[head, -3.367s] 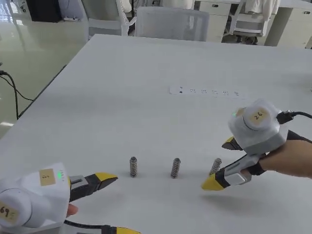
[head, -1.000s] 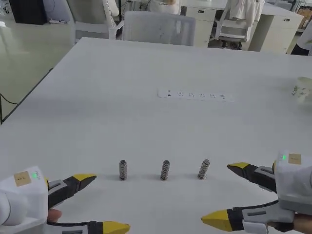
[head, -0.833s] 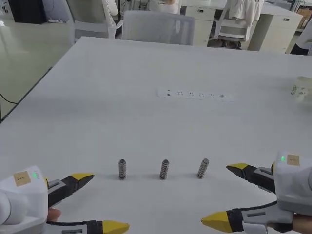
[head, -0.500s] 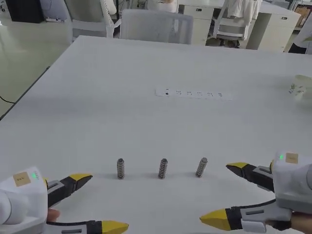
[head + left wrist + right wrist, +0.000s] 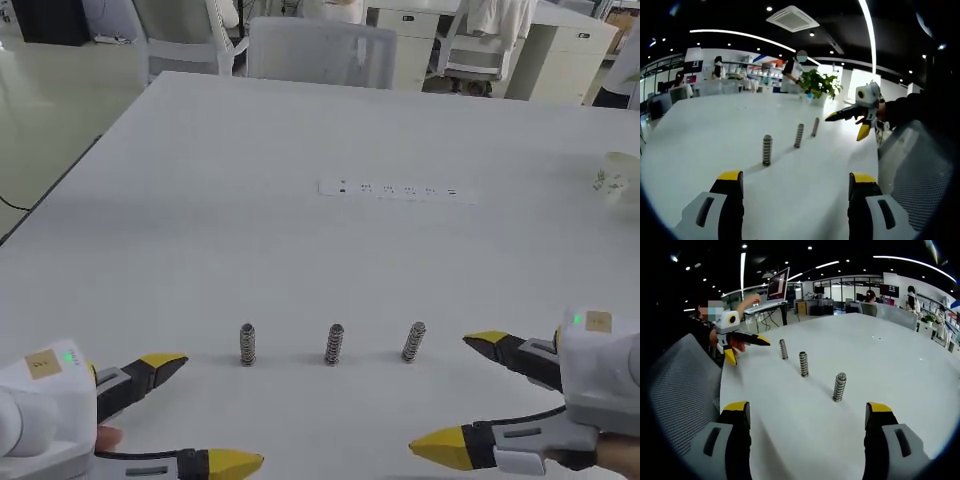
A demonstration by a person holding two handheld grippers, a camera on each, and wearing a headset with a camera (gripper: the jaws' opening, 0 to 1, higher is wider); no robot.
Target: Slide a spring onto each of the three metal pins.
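The three grey coiled metal springs (image 5: 334,343) stand in a row on the white bench (image 5: 300,240) between the left tongs (image 5: 212,411) and right tongs (image 5: 445,392), both spread apart and empty, so any retreat should avoid brushing them.

This is an open-plan office. A long white meeting table (image 5: 300,140) has a power strip (image 5: 395,190) set in its top, a grey mesh chair (image 5: 320,50) stands at its far edge, and desks (image 5: 560,45) lie beyond. Overhead run strip lights (image 5: 867,35) and a ceiling air-conditioning cassette (image 5: 792,18) (a potted plant (image 5: 821,84) and an open laptop (image 5: 776,287) too).
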